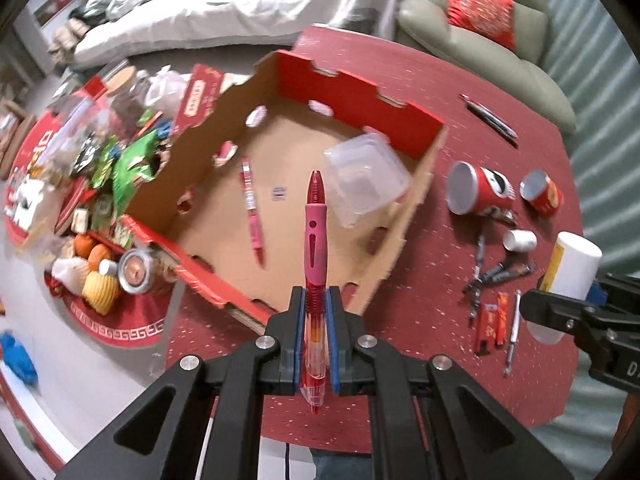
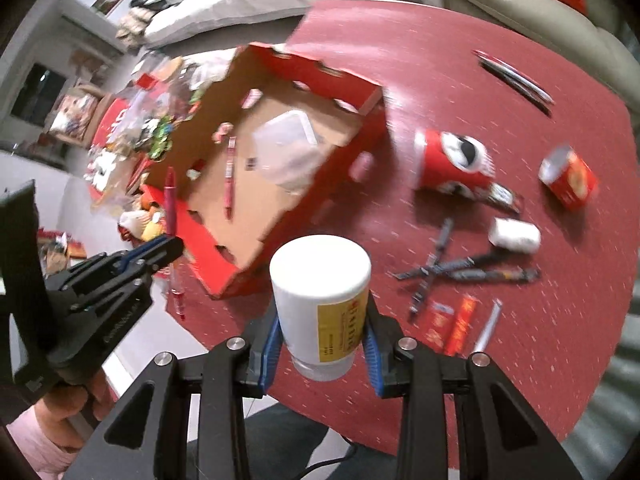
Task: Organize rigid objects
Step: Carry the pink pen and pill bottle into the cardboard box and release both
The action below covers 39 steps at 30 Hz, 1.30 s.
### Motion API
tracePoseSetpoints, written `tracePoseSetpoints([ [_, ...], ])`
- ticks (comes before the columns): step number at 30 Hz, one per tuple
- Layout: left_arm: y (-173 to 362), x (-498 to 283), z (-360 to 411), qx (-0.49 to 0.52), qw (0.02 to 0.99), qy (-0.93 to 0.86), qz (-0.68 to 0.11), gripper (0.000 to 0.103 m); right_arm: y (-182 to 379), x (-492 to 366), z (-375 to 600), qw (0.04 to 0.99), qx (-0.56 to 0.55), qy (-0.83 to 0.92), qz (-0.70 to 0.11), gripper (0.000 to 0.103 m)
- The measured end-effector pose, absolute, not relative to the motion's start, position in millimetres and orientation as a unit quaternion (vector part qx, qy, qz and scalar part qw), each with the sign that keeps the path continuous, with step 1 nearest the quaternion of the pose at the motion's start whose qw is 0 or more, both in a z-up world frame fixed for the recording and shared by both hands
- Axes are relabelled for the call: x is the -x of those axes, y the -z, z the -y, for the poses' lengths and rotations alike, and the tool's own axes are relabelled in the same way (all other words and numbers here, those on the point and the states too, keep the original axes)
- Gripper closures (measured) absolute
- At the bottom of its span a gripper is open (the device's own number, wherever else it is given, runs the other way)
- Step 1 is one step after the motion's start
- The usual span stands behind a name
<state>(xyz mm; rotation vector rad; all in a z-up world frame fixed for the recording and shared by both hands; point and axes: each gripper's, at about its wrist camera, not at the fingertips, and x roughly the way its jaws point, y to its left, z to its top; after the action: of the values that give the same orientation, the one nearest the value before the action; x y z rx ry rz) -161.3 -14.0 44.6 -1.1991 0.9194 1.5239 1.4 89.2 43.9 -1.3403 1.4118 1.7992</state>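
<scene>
Red pen point(image 1: 315, 240): we hold it in our left claw point(image 1: 316, 300). The blue pads squeeze it from both sides. Its tip points away from us, over the near edge of the box.

White bottle point(image 2: 320, 296): we hold it in our right claw point(image 2: 322, 344). It has a white cap and a yellow label. The pads press on its sides, low on the bottle.

Left claw: closed tight on the red pen.

Right claw: part way open, wrapped around the white bottle.

Cardboard box point(image 1: 416, 204): it sits on the red worktop point(image 1: 400, 60), open at the top. It is red outside and brown inside.

In the box: a second pen point(image 1: 252, 208) lies flat on the bottom. A clear plastic tub point(image 1: 366, 178) rests near the far right corner.

Big red can point(image 2: 454, 166): it lies on its side on the worktop, to the right of the box.

Small red can point(image 2: 568, 178): it lies further right, apart from the big one.

Small white tube point(image 2: 514, 234): it lies just below the two cans.

Dark pens point(image 2: 440, 268): a few lie crossed over each other near the white tube.

Red packets point(image 2: 450, 324): they lie flat beside the dark pens, with a silver pen point(image 2: 488, 326) next to them.

Far pens point(image 1: 490, 120): two lie side by side near the back of the worktop.

Snack pile point(image 1: 100, 168): bags and fruit lie on a low table left of the box.
</scene>
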Motion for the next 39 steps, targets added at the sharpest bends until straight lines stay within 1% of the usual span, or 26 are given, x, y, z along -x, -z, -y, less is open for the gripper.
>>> tracePoseSetpoints([
  [8,-47,193,20,0.497,0.448,-0.65,-0.36,0.092,-54,60,-94,0.198,0.5,-0.693,-0.48,0.066],
  [15,-47,213,19,0.501,0.435,-0.663,-0.346,0.093,-54,98,-98,0.172,0.502,-0.704,-0.472,0.066],
  [20,-42,222,16,0.505,0.429,-0.664,-0.345,0.092,-52,112,-101,0.167,0.507,-0.705,-0.467,0.066],
  [33,-23,231,-1,0.507,0.423,-0.663,-0.352,0.093,-33,119,-112,0.175,0.505,-0.683,-0.497,0.066],
  [39,-12,238,-14,0.514,0.415,-0.664,-0.349,0.093,-22,131,-118,0.177,0.511,-0.681,-0.494,0.066],
])
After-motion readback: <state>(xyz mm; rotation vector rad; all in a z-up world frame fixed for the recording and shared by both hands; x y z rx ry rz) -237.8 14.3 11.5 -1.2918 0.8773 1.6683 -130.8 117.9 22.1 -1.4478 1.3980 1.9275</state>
